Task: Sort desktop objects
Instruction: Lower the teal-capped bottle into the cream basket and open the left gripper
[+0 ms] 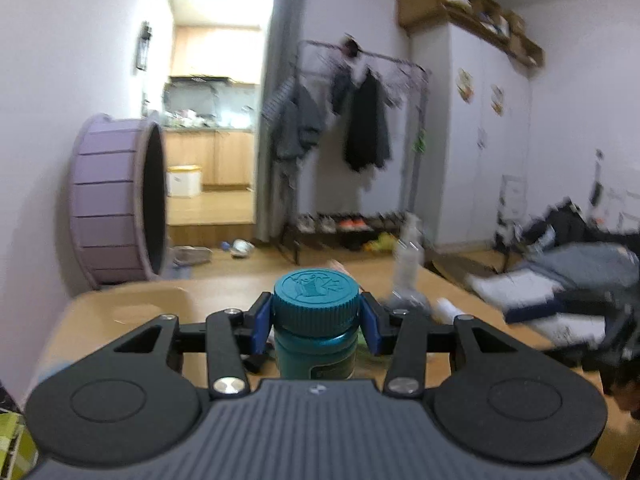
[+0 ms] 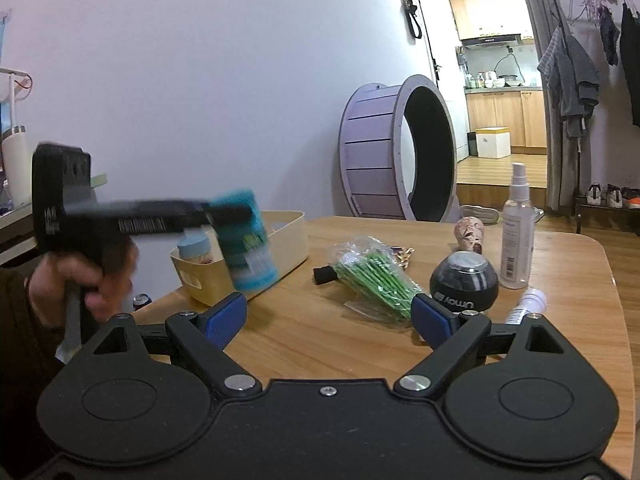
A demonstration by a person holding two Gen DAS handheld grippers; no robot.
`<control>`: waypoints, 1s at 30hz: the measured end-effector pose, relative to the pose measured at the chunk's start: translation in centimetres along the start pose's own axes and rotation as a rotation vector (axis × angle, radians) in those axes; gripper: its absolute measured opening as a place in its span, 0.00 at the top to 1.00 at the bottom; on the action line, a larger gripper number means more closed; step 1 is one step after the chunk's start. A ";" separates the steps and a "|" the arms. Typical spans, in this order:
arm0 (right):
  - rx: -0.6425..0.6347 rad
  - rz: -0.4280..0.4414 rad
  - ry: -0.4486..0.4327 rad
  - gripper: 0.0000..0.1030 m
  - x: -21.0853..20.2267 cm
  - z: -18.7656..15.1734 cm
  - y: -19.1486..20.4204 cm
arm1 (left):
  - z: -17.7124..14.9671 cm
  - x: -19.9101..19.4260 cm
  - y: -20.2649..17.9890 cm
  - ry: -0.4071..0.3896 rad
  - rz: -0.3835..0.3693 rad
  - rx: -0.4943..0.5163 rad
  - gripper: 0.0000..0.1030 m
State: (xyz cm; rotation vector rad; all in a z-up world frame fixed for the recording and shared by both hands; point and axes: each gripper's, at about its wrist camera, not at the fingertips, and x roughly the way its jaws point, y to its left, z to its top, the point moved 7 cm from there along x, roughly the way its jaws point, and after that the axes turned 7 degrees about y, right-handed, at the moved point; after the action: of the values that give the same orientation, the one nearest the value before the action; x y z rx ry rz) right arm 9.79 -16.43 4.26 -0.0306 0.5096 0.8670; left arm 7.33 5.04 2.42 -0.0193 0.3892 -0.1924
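The teal plastic screw-cap bottle (image 1: 316,320), upright in the left wrist view, is clamped at its cap by the left gripper (image 1: 316,320). In the right wrist view, centre-left, it blurs, seemingly tilted, above the cream plastic bin (image 2: 288,236). The right gripper (image 2: 330,314) gapes wide, empty, over the wooden table (image 2: 540,360).

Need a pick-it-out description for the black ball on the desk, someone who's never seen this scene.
Start at the wooden table and go to its right side, where a tall clear spray bottle stands. Just left of that bottle's base sits the black ball, right of the bag of green sticks. It is the only round, glossy black thing there, with white lettering on its front.
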 end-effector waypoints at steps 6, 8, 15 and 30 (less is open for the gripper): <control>0.000 0.009 0.013 0.14 0.9 0.0 0.5 | 1.1 -2.6 5.5 -0.047 0.107 -0.081 0.56; -0.002 0.011 0.020 0.14 1.2 -0.1 0.6 | 0.7 -2.6 6.6 -0.035 0.133 -0.090 0.56; -0.009 0.018 0.042 0.14 1.9 -0.4 1.1 | -0.5 -0.8 7.9 0.031 0.183 -0.076 0.57; -0.008 0.006 0.044 0.14 1.4 -0.3 1.0 | -2.5 -2.5 7.6 0.060 0.211 0.011 0.53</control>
State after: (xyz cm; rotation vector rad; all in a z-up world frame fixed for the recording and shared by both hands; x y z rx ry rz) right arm 9.70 -14.87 3.50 -0.0559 0.5478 0.8762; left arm 5.47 13.00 0.61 0.0387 0.4467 0.0136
